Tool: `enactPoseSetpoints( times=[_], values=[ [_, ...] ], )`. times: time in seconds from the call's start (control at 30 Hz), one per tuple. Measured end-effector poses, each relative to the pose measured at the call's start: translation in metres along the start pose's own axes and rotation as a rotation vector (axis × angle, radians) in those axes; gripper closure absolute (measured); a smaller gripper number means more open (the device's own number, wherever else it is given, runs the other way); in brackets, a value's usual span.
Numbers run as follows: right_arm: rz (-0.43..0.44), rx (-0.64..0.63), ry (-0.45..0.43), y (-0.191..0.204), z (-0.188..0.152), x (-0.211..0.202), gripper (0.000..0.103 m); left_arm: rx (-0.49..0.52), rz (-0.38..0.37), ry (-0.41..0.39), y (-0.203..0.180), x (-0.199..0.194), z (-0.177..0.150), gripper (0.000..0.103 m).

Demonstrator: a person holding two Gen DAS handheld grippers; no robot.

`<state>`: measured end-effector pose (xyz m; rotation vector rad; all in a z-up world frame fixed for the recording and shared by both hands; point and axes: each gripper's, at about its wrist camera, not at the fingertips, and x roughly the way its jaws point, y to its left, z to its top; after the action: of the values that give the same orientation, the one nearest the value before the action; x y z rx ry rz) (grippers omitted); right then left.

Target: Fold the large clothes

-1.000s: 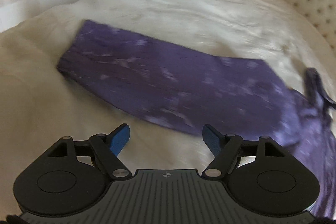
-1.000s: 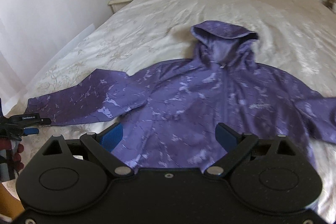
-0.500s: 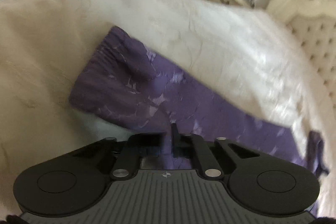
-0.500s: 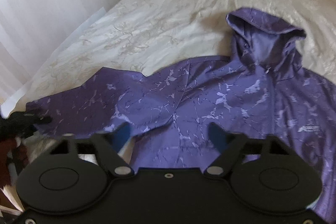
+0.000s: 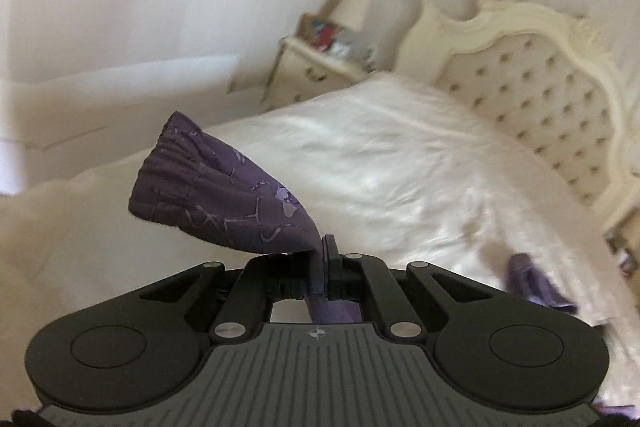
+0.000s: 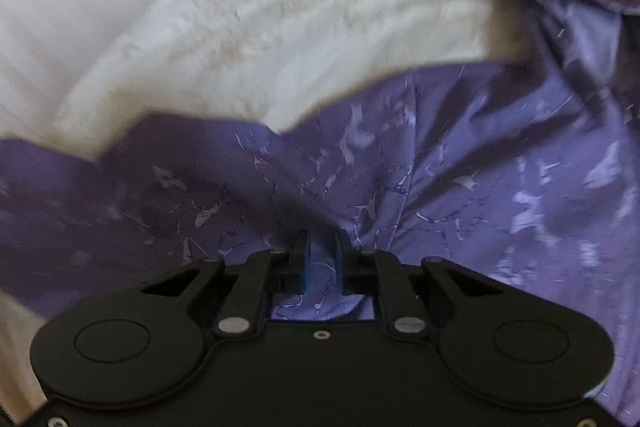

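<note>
The left gripper [image 5: 320, 259] pinched the purple hoodie's sleeve [image 5: 224, 191], its cuff lifted clear of the white bedspread [image 5: 400, 163] ahead of the fingers. The right gripper [image 6: 320, 259] was closing, a ridge of the hoodie's body [image 6: 460, 163] between its fingers. A shallow bite there could slip, likely dragging the fold crooked.

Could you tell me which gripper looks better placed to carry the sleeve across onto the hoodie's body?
Left. The left gripper is shut on the sleeve, cuff already raised; the right gripper is closing on body fabric.
</note>
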<state>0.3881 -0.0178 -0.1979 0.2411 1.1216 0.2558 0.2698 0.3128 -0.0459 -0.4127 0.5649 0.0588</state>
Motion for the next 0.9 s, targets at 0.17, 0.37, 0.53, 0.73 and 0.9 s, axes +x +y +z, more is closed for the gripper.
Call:
enactPoseSetpoints(
  times=[0.17, 0.37, 0.53, 0.73, 0.9],
  values=[
    [0.0, 0.035, 0.041, -0.01, 0.01, 0.03, 0.102, 0.052, -0.113, -0.027, -0.038, 0.006, 0.006, 0.097],
    [0.043, 0.058, 0.008, -0.023, 0.017, 0.004, 0.079, 0.126, -0.251, -0.048, -0.086, 0.006, 0.005, 0.097],
    [0.052, 0.132, -0.061, -0.053, -0.002, -0.047, 0.079, 0.179, -0.376, -0.046, -0.132, 0.006, -0.003, 0.097],
    [0.02, 0.212, -0.078, -0.104, -0.051, -0.1, 0.079, 0.234, -0.465, 0.022, -0.202, 0.031, -0.038, 0.096],
    [-0.024, 0.295, -0.062, -0.16, -0.099, -0.137, 0.079, 0.263, -0.507, 0.142, -0.256, 0.07, -0.092, 0.095]
  ],
)
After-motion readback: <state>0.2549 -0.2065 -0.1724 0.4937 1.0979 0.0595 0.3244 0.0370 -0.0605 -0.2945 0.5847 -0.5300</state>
